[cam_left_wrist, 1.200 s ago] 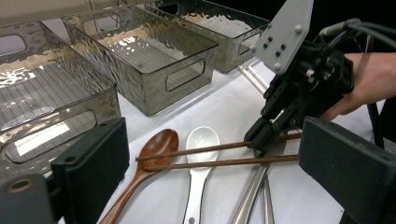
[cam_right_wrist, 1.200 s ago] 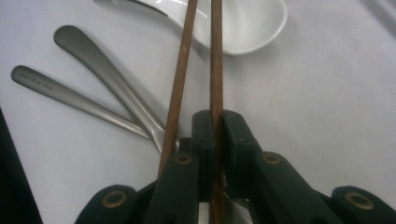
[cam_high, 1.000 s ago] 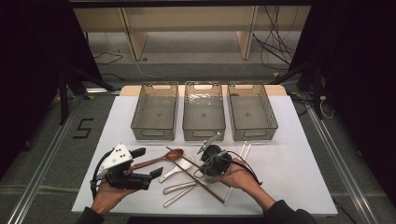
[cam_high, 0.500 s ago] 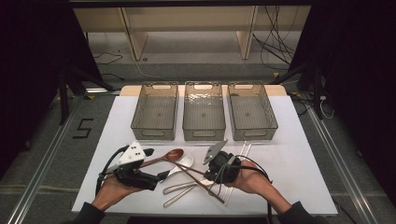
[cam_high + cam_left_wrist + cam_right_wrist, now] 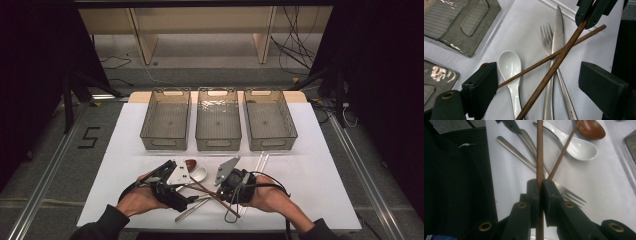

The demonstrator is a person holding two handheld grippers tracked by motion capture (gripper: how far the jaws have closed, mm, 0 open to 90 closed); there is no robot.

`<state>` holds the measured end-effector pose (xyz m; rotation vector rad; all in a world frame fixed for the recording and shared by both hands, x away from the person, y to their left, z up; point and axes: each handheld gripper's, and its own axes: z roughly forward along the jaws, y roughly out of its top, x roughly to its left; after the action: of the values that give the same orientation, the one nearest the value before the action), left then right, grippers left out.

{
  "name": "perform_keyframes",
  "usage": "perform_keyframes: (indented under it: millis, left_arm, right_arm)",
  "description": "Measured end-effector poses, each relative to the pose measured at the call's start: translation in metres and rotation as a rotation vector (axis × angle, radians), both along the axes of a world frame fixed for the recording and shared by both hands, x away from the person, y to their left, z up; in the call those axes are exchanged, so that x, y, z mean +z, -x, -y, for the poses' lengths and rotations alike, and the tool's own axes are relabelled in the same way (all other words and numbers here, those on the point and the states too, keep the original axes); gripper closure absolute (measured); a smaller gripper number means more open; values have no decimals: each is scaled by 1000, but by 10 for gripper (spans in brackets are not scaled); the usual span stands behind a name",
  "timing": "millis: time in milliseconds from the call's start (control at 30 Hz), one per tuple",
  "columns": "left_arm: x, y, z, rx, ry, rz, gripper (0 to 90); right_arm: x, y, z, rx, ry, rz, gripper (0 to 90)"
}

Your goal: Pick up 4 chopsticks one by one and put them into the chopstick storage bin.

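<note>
Between right fingers (image 5: 540, 192) a clamped chopstick (image 5: 539, 150), left fingers (image 5: 484, 85) wide, closing

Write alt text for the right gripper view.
The right gripper is shut on a brown wooden chopstick that runs straight up the frame. Beyond it on the white table lie a second chopstick, a white spoon, a fork and a brown spoon.

Dark brown chopstick (image 5: 539, 150), white ceramic spoon (image 5: 510, 67), reddish-brown spoon (image 5: 591, 129), silver fork (image 5: 547, 42), white table (image 5: 320, 165)
</note>
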<state>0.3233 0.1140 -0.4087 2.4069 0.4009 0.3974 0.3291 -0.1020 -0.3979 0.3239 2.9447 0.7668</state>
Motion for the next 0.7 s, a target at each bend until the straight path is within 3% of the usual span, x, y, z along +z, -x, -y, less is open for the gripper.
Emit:
perform_keyframes:
  millis: [200, 433, 467, 700]
  left_arm:
    - [-2, 3, 4, -53, -50, -2, 303]
    - [-3, 7, 9, -116, -115, -34, 547]
    - [-3, 7, 10, -123, -127, -42, 547]
    - [-4, 8, 10, -165, -148, -79, 704]
  right_arm:
    - [-2, 4, -4, 38, 7, 11, 848]
    - [-1, 8, -7, 85, 15, 9, 848]
    - [-1, 8, -7, 85, 15, 9, 848]
    - [-1, 9, -7, 116, 16, 20, 848]
